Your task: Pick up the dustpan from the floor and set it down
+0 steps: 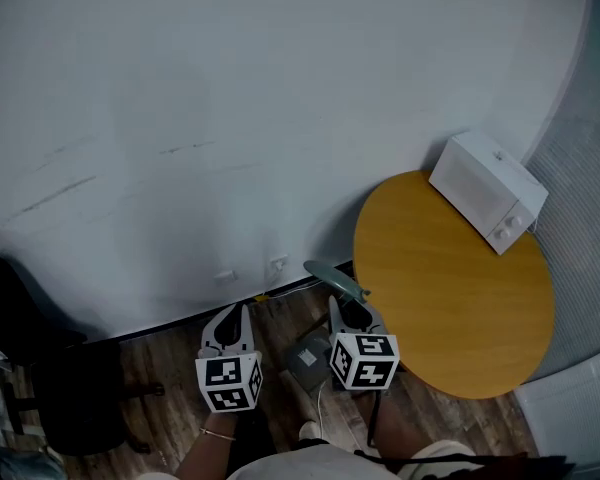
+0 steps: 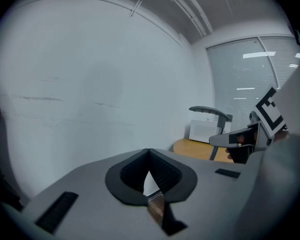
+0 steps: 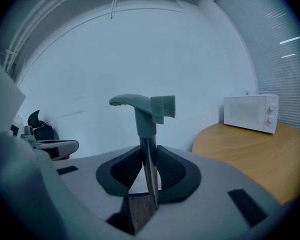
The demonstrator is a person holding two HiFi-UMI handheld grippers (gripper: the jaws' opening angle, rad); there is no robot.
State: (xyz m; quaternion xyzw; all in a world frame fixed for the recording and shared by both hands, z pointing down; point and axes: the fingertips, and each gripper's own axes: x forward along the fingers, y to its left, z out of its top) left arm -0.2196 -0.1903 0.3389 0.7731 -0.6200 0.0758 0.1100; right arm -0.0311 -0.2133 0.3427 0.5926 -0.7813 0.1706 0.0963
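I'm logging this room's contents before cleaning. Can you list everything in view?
dustpan: one, grey-green handle on a metal pole, held upright left of the table
table: one, round, wood-coloured, at the right
microwave: one, white, on the table's far edge
chair: one, dark, lower left
floor: dark wood planks, below the wall
wall: pale, straight ahead
left gripper: one, grey, jaws together, nothing between them
right gripper: one, grey, closed on the dustpan's pole
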